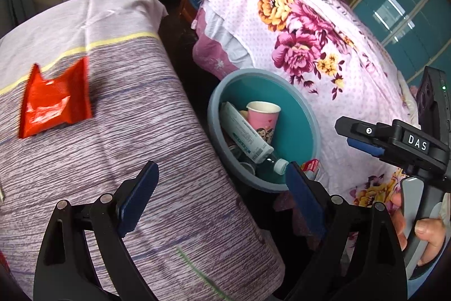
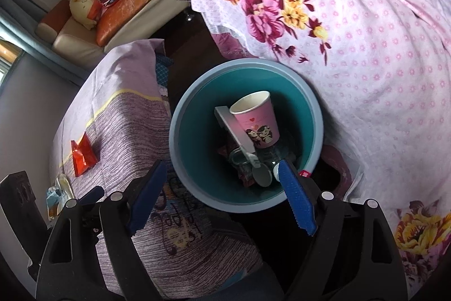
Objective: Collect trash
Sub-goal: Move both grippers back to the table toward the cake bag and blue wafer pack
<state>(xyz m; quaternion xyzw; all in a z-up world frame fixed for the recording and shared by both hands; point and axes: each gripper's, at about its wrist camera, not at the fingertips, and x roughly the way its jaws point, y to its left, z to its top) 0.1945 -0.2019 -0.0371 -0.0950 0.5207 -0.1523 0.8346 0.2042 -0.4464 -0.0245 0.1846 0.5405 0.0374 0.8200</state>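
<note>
Nearby, floral bedspread (image 2: pixel 366 61) flanks trash bin (image 2: pixel 180 114).

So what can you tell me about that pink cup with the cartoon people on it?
The pink cup looks like a paper cup, white inside and empty, with two cartoon figures and small hearts printed on its side. It sits tilted inside the round bin, which has a grey rim and teal walls. It leans on other trash: a white tube beside it and a clear plastic bottle underneath. Neither gripper touches it.
</note>
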